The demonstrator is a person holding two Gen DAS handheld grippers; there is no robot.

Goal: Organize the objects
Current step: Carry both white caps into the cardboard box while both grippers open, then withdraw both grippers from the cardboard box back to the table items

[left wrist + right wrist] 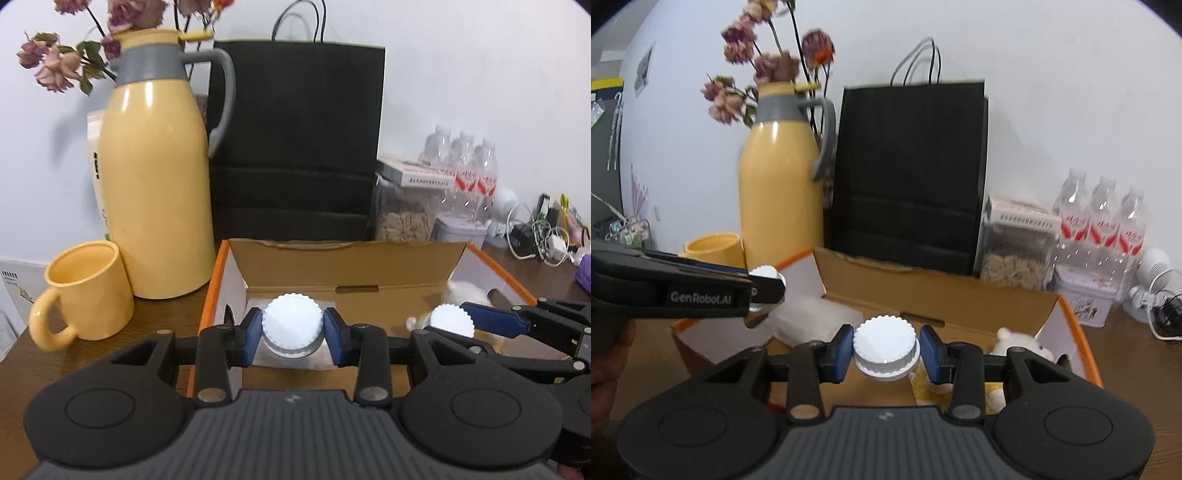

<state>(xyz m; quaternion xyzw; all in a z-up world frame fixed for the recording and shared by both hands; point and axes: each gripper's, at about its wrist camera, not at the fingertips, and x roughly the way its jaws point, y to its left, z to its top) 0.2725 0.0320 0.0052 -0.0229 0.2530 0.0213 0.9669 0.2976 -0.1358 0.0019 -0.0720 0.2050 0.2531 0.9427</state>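
Both fingers [255, 334] clamp white-capped bottles [291, 325] above open box [369, 254].

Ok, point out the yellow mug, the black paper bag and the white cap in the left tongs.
yellow mug [92, 291], left wrist view, on its outer wall.
black paper bag [295, 129], left wrist view, on its front panel.
white cap [291, 319], left wrist view, on its flat top, between the left tongs' blue pads.

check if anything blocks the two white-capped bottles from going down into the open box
Nothing visible does. The left gripper and right gripper each hold a bottle over the open cardboard box; only a white plush toy lies at its right end.
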